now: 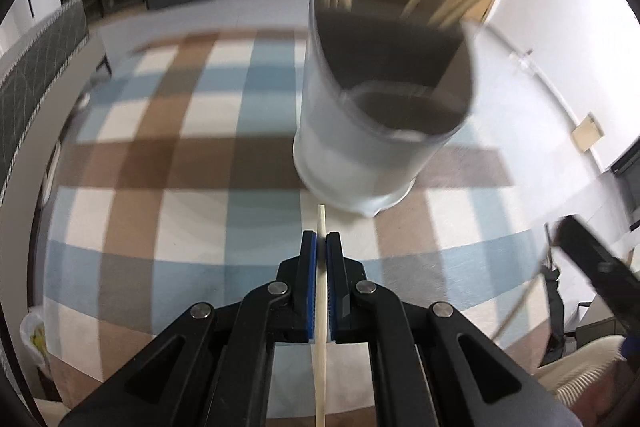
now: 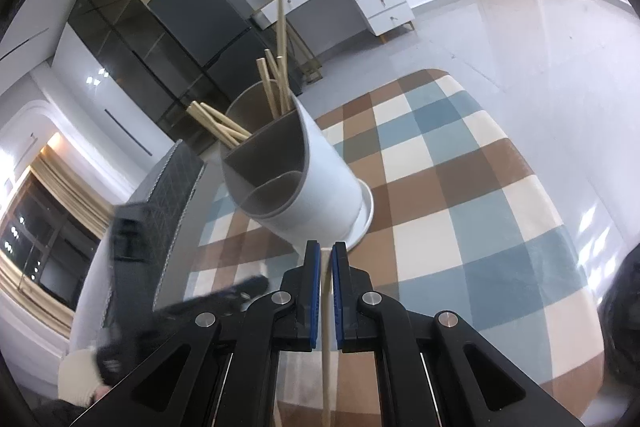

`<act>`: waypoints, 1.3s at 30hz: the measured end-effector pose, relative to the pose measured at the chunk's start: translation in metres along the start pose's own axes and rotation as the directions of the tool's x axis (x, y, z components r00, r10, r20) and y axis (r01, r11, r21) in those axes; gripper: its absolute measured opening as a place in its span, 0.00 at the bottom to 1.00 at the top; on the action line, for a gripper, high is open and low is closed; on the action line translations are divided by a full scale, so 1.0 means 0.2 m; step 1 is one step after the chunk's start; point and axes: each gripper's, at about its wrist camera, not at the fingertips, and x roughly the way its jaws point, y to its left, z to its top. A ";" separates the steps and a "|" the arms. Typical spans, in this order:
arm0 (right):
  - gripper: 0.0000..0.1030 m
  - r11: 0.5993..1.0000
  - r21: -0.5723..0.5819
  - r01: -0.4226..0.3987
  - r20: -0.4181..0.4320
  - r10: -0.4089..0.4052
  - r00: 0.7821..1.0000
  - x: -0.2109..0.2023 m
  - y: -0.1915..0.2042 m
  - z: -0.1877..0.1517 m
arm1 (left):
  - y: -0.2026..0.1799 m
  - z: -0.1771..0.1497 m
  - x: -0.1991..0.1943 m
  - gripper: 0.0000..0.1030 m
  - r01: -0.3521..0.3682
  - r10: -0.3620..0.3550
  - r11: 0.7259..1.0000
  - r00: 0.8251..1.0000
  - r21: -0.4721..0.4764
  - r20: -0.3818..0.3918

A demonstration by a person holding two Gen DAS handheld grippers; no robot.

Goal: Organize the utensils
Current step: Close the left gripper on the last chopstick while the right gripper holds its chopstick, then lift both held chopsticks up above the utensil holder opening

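My left gripper (image 1: 321, 241) pinches one chopstick (image 1: 321, 327) between its blue pads, and my right gripper (image 2: 326, 251) holds another chopstick (image 2: 327, 339) the same way. Just beyond both tips stands the white holder (image 2: 320, 179) on the checked tablecloth (image 2: 460, 187), with more chopsticks (image 2: 276, 83) in its far compartment; the near compartment has open room.

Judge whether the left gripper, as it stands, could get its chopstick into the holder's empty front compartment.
Probably yes. The left gripper is shut on a chopstick just short of the holder; nothing lies between, and the front compartment's mouth is open. The view is blurred.
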 end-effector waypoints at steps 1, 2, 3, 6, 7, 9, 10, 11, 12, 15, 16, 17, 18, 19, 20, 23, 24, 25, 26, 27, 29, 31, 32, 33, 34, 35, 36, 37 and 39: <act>0.05 1.000 -0.008 -0.001 0.004 0.001 1.000 -0.01 0.01 0.00 | 0.00 -0.01 -0.05 0.00 0.006 -0.006 1.000 1.000 0.006 0.028; 0.05 1.000 -0.015 -0.002 0.008 0.002 1.000 -0.01 0.03 -0.01 | 0.00 -0.01 -0.10 0.00 0.019 -0.019 1.000 0.998 0.010 0.052; 0.05 1.000 -0.024 -0.003 0.011 0.003 1.000 -0.02 0.04 -0.01 | -0.01 -0.02 -0.13 0.00 0.024 -0.025 1.000 0.997 0.015 0.070; 0.05 0.999 -0.046 0.001 0.020 0.000 1.000 -0.04 0.09 -0.04 | -0.03 -0.03 -0.22 0.00 0.029 -0.034 0.999 0.992 0.040 0.123; 0.05 0.999 -0.051 0.002 0.021 -0.001 1.000 -0.05 0.10 -0.04 | -0.04 -0.05 -0.24 0.00 0.030 -0.036 0.999 0.990 0.044 0.134; 0.05 0.998 -0.060 0.005 0.025 -0.003 1.000 -0.06 0.11 -0.06 | -0.03 -0.05 -0.28 0.00 0.038 -0.044 0.998 0.988 0.048 0.146; 0.05 0.998 -0.066 0.009 0.027 -0.007 1.000 -0.06 0.12 -0.06 | -0.02 -0.04 -0.29 0.00 0.038 -0.044 0.998 0.988 0.049 0.149; 0.05 0.997 -0.072 0.014 0.030 -0.012 0.999 -0.07 0.13 -0.07 | -0.02 -0.05 -0.31 0.00 0.044 -0.051 0.998 0.987 0.047 0.154; 0.05 0.997 -0.077 0.019 0.033 -0.016 0.999 -0.07 0.13 -0.08 | 0.00 -0.04 -0.30 0.00 0.051 -0.057 0.998 0.986 0.045 0.154; 0.05 0.995 -0.098 0.034 0.036 -0.031 0.999 -0.08 0.15 -0.08 | 0.01 -0.04 -0.31 0.00 0.061 -0.069 0.997 0.985 0.050 0.160; 0.05 0.994 -0.104 0.038 0.037 -0.035 0.999 -0.08 0.15 -0.08 | 0.01 -0.04 -0.30 0.00 0.062 -0.070 0.997 0.985 0.055 0.157; 0.05 0.994 -0.107 0.038 0.037 -0.035 0.999 -0.08 0.16 -0.08 | 0.01 -0.04 -0.31 0.00 0.067 -0.076 0.996 0.985 0.063 0.152; 0.05 0.993 -0.111 0.039 0.040 -0.034 0.999 -0.09 0.17 -0.08 | 0.00 -0.04 -0.32 0.00 0.068 -0.077 0.996 0.985 0.066 0.154; 0.05 0.992 -0.122 0.041 0.047 -0.036 0.998 -0.10 0.18 -0.08 | 0.00 -0.05 -0.33 0.00 0.071 -0.080 0.995 0.985 0.067 0.153; 0.05 0.990 -0.133 0.041 0.052 -0.035 0.998 -0.11 0.20 -0.08 | 0.00 -0.04 -0.33 0.00 0.078 -0.088 0.995 0.985 0.068 0.149; 0.05 0.989 -0.144 0.032 0.054 -0.024 0.998 -0.13 0.23 -0.08 | 0.00 -0.03 -0.35 0.00 0.085 -0.097 0.993 0.983 0.081 0.156; 0.05 0.988 -0.149 0.027 0.057 -0.018 0.998 -0.13 0.24 -0.08 | 0.00 -0.03 -0.35 0.00 0.090 -0.102 0.992 0.982 0.084 0.158; 0.05 0.987 -0.159 0.027 0.061 -0.018 0.998 -0.13 0.25 -0.08 | 0.01 -0.03 -0.35 0.00 0.095 -0.108 0.992 0.982 0.086 0.157; 0.05 0.986 -0.167 0.028 0.061 -0.018 0.998 -0.13 0.26 -0.08 | 0.01 -0.03 -0.35 0.00 0.098 -0.110 0.992 0.982 0.084 0.154; 0.05 0.985 -0.170 0.026 0.059 -0.016 0.998 -0.13 0.27 -0.08 | 0.01 -0.03 -0.35 0.00 0.102 -0.114 0.991 0.982 0.084 0.151; 0.05 0.984 -0.173 0.029 0.059 -0.019 0.998 -0.12 0.27 -0.07 | 0.01 -0.03 -0.35 0.00 0.106 -0.119 0.990 0.981 0.087 0.153; 0.05 0.985 -0.170 0.031 0.065 -0.020 0.998 -0.13 0.27 -0.07 | 0.01 -0.02 -0.36 0.00 0.108 -0.121 0.990 0.980 0.091 0.155; 0.05 0.985 -0.168 0.036 0.071 -0.024 0.997 -0.13 0.27 -0.07 | 0.01 -0.02 -0.37 0.00 0.112 -0.125 0.990 0.980 0.090 0.155; 0.05 0.985 -0.166 0.038 0.076 -0.026 0.997 -0.14 0.27 -0.06 | 0.01 -0.01 -0.37 0.00 0.116 -0.129 0.989 0.980 0.090 0.154; 0.05 0.986 -0.165 0.039 0.083 -0.026 0.996 -0.14 0.27 -0.06 | 0.01 -0.01 -0.37 0.00 0.116 -0.129 0.989 0.979 0.091 0.157; 0.05 0.986 -0.162 0.039 0.090 -0.025 0.996 -0.14 0.26 -0.05 | 0.01 0.00 -0.38 0.00 0.113 -0.128 0.989 0.979 0.096 0.161; 0.05 0.986 -0.161 0.040 0.093 -0.025 0.995 -0.15 0.26 -0.04 | 0.01 0.00 -0.38 0.00 0.113 -0.128 0.989 0.979 0.098 0.162; 0.05 0.986 -0.159 0.042 0.097 -0.026 0.995 -0.15 0.26 -0.04 | 0.01 0.01 -0.39 0.00 0.112 -0.127 0.989 0.979 0.099 0.162; 0.05 0.987 -0.153 0.042 0.105 -0.026 0.994 -0.15 0.26 -0.02 | 0.01 0.03 -0.40 0.00 0.115 -0.130 0.989 0.978 0.098 0.166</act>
